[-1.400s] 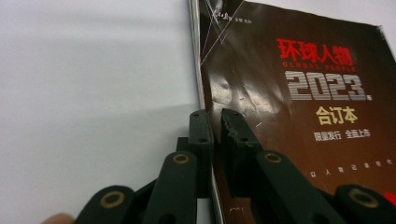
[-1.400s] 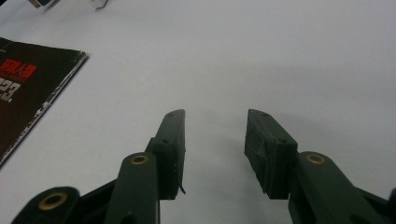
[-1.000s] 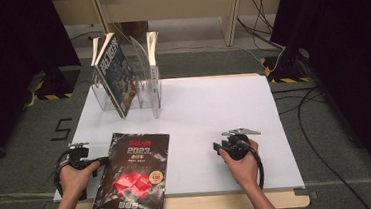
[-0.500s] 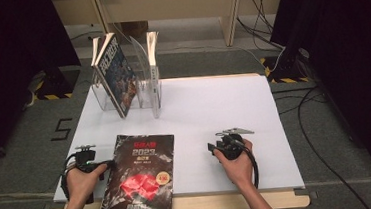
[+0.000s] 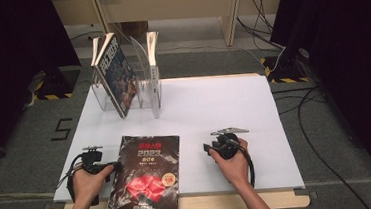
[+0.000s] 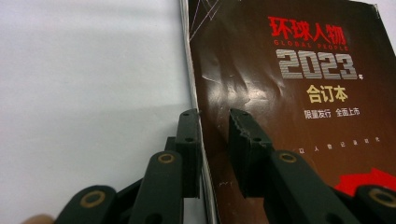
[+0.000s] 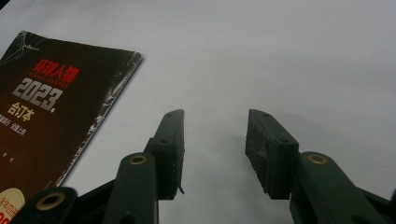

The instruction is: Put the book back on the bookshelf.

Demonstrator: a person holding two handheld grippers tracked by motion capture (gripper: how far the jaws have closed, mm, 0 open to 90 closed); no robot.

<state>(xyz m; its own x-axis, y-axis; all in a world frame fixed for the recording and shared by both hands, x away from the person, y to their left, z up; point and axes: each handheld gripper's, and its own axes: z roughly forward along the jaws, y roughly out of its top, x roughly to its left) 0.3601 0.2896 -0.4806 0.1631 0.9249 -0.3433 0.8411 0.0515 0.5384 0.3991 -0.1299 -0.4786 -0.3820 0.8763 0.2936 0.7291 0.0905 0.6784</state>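
Lying flat near the table's (image 5: 223, 101) front edge, a glossy, floppy book (image 5: 146, 175) has its left edge between the left gripper's (image 6: 214, 116) just-opening, non-pinching jaws, likely the best hold, while the right gripper (image 7: 215, 122) hangs spread and empty

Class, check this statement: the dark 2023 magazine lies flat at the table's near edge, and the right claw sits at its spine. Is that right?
Not quite. It is the left claw that sits at the spine of the magazine, as the left gripper view shows; the right claw hovers over bare table beside it.
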